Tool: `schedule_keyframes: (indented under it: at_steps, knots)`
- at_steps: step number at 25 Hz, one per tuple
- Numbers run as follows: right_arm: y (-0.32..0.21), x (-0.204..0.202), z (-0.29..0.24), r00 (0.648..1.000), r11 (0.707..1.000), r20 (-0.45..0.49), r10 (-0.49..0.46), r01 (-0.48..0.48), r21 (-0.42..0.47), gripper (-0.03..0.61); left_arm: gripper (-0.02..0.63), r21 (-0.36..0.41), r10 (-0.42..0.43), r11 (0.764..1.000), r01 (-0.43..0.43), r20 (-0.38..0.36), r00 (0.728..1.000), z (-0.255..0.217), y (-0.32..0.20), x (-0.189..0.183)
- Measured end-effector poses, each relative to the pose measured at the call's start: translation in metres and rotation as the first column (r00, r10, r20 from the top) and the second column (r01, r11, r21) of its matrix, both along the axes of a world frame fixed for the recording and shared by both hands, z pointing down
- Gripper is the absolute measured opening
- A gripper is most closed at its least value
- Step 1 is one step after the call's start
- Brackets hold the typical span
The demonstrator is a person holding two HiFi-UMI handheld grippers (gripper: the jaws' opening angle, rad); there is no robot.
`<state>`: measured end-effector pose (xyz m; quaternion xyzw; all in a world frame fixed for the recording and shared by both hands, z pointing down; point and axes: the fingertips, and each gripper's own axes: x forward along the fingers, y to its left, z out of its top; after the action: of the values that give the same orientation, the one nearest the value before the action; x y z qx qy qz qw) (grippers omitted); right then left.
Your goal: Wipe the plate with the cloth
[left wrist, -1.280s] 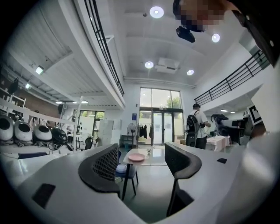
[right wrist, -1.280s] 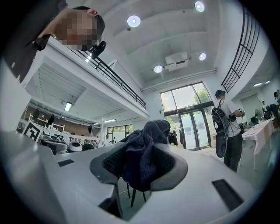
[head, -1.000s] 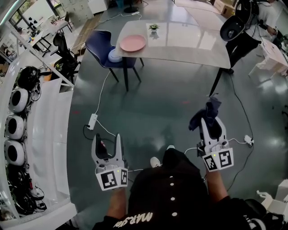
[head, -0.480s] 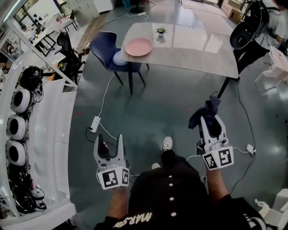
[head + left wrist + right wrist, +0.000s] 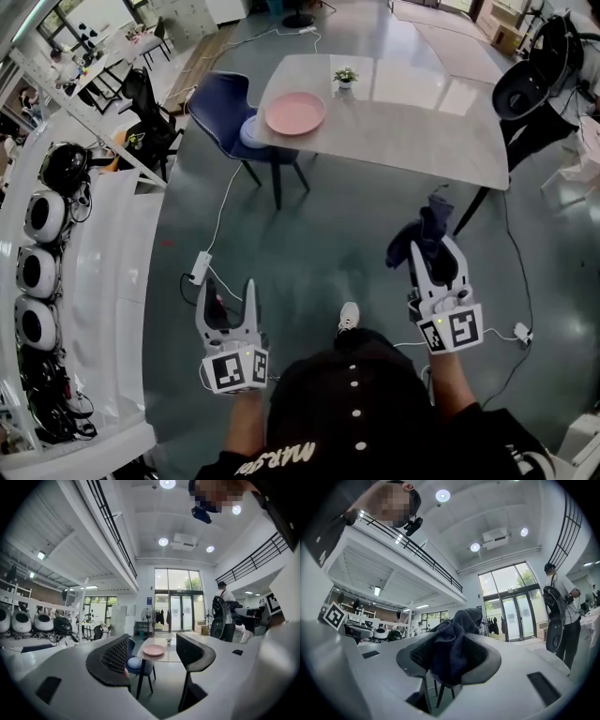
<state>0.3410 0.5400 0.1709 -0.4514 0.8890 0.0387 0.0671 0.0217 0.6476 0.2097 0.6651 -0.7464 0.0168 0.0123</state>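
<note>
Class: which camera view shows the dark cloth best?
The right gripper view: the cloth fills the centre, bunched and clamped between the right tool's jaws. The head view shows it small, a dark wad at that tool's tip. The left gripper view does not show it.

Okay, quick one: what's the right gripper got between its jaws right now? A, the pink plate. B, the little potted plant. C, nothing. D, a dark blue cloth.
D: the right gripper view shows the right gripper with its jaws closed on a bunched dark blue cloth, while the pink plate lies far ahead on the table.
</note>
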Motion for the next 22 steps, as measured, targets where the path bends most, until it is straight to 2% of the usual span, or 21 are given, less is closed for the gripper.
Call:
schedule_keyframes:
  at_steps: [11,17,22]
  knots:
    - [-0.09,0.013,0.0,0.998,0.998,-0.017,-0.057,0.057,0.002,0.138,0.308,0.036,-0.05,0.998,0.052,-0.044,0.998,-0.005,-0.071,0.018]
    - [-0.114,0.006,0.007,0.997,0.997,-0.002,-0.078,0.078,-0.014,0.138,0.304,-0.029,-0.03,0.999,0.028,-0.078,0.996,0.011,-0.092,0.018]
    - [-0.132,-0.007,0.019,0.997,0.997,-0.015,-0.074,0.073,-0.036,0.138,0.289,-0.02,-0.031,0.999,0.03,-0.072,0.997,0.016,-0.113,0.006]
